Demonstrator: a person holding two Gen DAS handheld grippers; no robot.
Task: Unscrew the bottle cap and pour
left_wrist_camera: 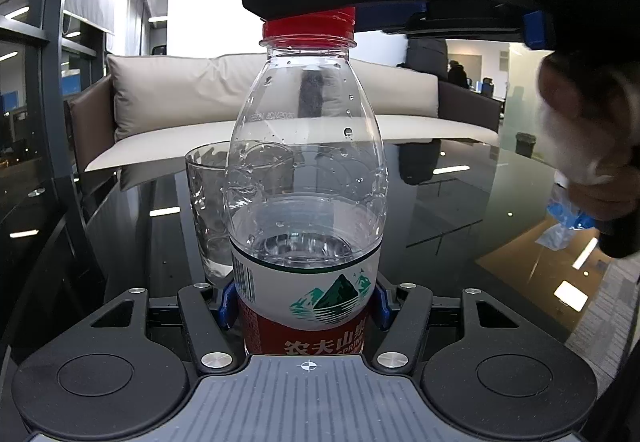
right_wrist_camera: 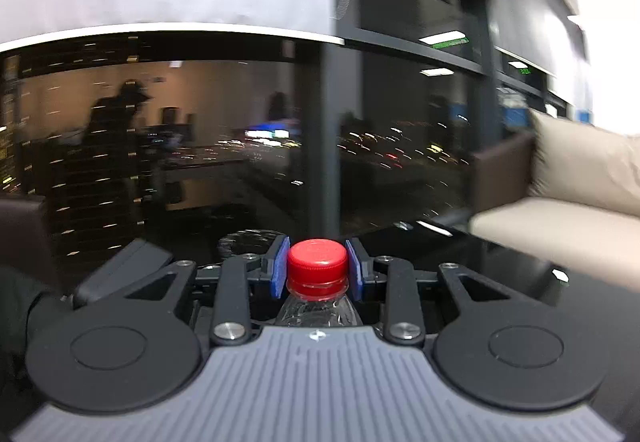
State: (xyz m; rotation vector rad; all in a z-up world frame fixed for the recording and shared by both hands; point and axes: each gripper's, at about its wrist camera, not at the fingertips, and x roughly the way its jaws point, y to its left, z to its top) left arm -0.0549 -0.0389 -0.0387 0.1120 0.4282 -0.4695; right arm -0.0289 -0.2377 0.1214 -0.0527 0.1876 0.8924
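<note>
A clear plastic water bottle (left_wrist_camera: pixel 306 177) with a red and white label stands upright on the dark glass table (left_wrist_camera: pixel 460 209), about a third full. My left gripper (left_wrist_camera: pixel 304 302) is shut on the bottle's labelled body. Its red cap (left_wrist_camera: pixel 310 26) is on the neck. My right gripper (left_wrist_camera: pixel 320 13) comes in from the upper right and is shut on the cap; in the right wrist view the blue pads (right_wrist_camera: pixel 280 268) press both sides of the cap (right_wrist_camera: pixel 317 262). A clear drinking glass (left_wrist_camera: pixel 208 209) stands just behind the bottle to the left.
A beige sofa (left_wrist_camera: pixel 240 97) runs along the far side of the table. Dark windows (right_wrist_camera: pixel 200 145) stand to the left. A hand holding blue plastic wrap (left_wrist_camera: pixel 568 222) is at the right edge.
</note>
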